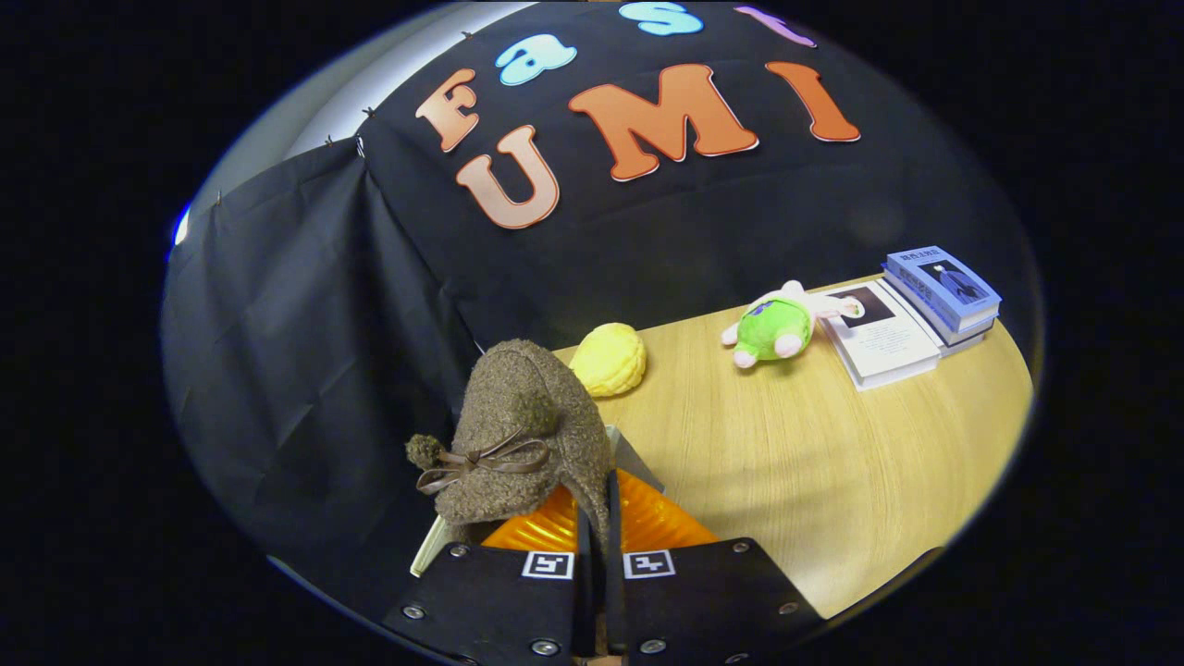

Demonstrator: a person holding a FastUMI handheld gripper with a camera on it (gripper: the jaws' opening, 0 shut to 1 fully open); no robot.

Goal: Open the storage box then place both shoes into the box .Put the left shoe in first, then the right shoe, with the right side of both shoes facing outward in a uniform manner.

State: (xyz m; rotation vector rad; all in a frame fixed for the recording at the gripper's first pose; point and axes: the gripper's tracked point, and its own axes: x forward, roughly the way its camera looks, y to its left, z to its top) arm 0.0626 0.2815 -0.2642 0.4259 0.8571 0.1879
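From my seat the tool [598, 555] shows as two broad flat plates set side by side with a thin dark seam between them. Each plate carries a small square marker, white with a black pattern, near its inner corner. I count round metal screws along the plates: some at the outer corners, others close to the seam. Edges look straight and angular.

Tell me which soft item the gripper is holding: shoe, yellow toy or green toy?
The brown fuzzy shoe, pinched between the gripper fingers above the orange box. The yellow toy and green toy lie on the table beyond.
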